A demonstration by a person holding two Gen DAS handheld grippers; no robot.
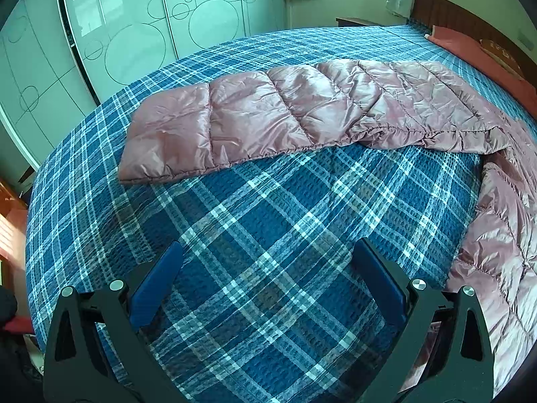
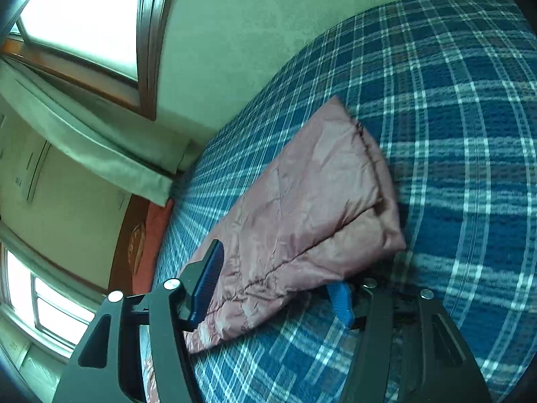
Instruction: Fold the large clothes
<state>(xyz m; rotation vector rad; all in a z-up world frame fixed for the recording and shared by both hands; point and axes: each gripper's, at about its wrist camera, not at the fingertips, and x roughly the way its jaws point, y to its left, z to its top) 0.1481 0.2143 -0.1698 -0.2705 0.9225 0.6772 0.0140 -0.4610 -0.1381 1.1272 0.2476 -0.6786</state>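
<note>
A shiny pink quilted puffer jacket (image 1: 302, 110) lies on the blue plaid bed cover (image 1: 261, 221). One sleeve stretches out to the left; the body bunches at the right edge. My left gripper (image 1: 268, 282) is open and empty, hovering over bare bed cover in front of the sleeve. In the right wrist view, a sleeve of the jacket (image 2: 302, 208) lies between the fingers of my right gripper (image 2: 278, 282). The jaws stand wide apart around the fabric. The right fingertip (image 2: 340, 302) is partly hidden under the sleeve.
Sliding wardrobe doors (image 1: 134, 27) stand beyond the bed's far side. A wooden headboard (image 1: 463, 13) and a red pillow (image 1: 483, 57) are at the far right. A window with curtain (image 2: 84, 33) and wall sit close to the bed edge.
</note>
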